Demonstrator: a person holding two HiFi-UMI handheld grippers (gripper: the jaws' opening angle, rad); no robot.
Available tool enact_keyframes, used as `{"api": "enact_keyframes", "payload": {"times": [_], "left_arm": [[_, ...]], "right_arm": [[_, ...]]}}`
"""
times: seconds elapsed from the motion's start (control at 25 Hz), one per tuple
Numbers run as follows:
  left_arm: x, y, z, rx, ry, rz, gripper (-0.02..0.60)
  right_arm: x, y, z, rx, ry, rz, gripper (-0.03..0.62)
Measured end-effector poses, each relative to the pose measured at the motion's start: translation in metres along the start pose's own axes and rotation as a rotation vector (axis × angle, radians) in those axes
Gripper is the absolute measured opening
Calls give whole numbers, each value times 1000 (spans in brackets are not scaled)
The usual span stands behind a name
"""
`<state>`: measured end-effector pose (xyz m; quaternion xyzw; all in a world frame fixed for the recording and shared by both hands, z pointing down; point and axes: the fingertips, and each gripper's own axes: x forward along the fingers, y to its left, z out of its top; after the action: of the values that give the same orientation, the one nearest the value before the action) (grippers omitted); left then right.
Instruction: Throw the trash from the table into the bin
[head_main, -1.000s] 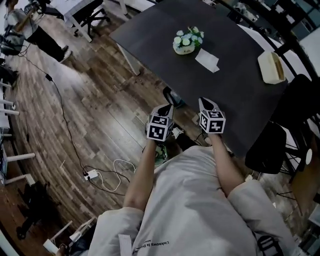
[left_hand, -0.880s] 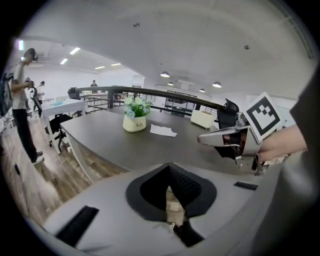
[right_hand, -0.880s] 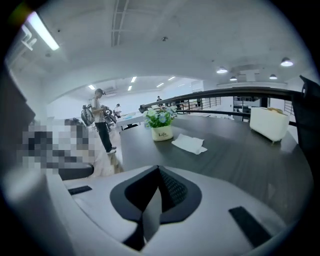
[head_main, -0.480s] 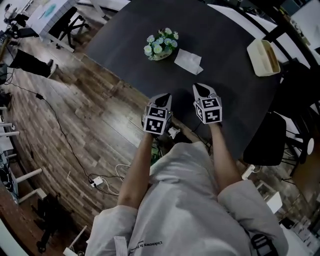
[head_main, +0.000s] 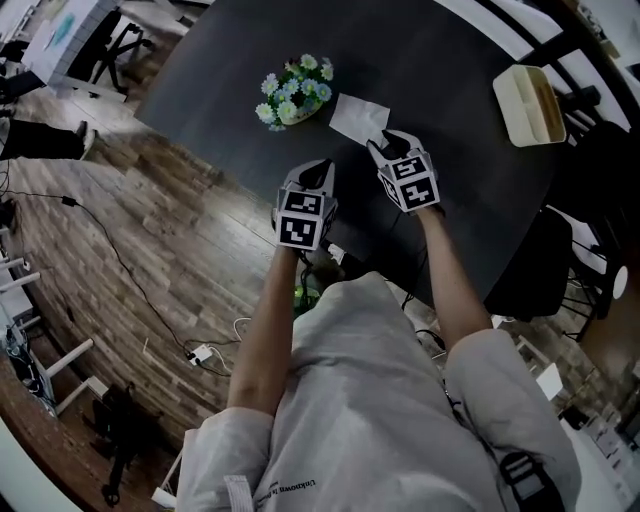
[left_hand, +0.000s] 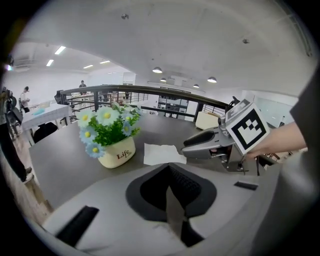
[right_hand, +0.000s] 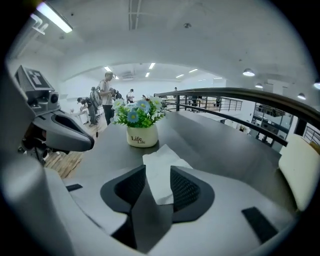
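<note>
pale grey short-sleeved t-shirt (head_main: 370, 400), grey left gripper (head_main: 319, 171) and right gripper (head_main: 386, 141), black ribbed pads (right_hand: 184, 190), black-and-white marker cubes (head_main: 300, 218)

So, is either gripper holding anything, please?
Nothing held: the right gripper has just been opening its jaws, napkin between them unpressed; left gripper empty.

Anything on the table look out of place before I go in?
Only the white tissue lying loose on the dark table beside the flower pot: the one bit of litter. The right gripper, its jaws just opening, has it between them, not yet gripped. Nothing spilled or tipped.
</note>
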<state>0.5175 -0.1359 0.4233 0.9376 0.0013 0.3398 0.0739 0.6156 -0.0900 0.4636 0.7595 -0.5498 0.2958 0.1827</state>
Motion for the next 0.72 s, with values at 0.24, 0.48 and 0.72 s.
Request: {"api": "enact_keyframes", "payload": {"times": [0.24, 0.48, 0.72], "left_arm": [[12, 14, 12, -64, -5, 2, 29], [3, 35, -15, -135, 10, 62, 29], [-6, 34, -33, -224, -18, 124, 29]], "right_arm": [[41, -11, -6, -69, 82, 52, 226], [72, -15, -28, -112, 185, 33, 295], [74, -6, -32, -107, 139, 37, 39]]}}
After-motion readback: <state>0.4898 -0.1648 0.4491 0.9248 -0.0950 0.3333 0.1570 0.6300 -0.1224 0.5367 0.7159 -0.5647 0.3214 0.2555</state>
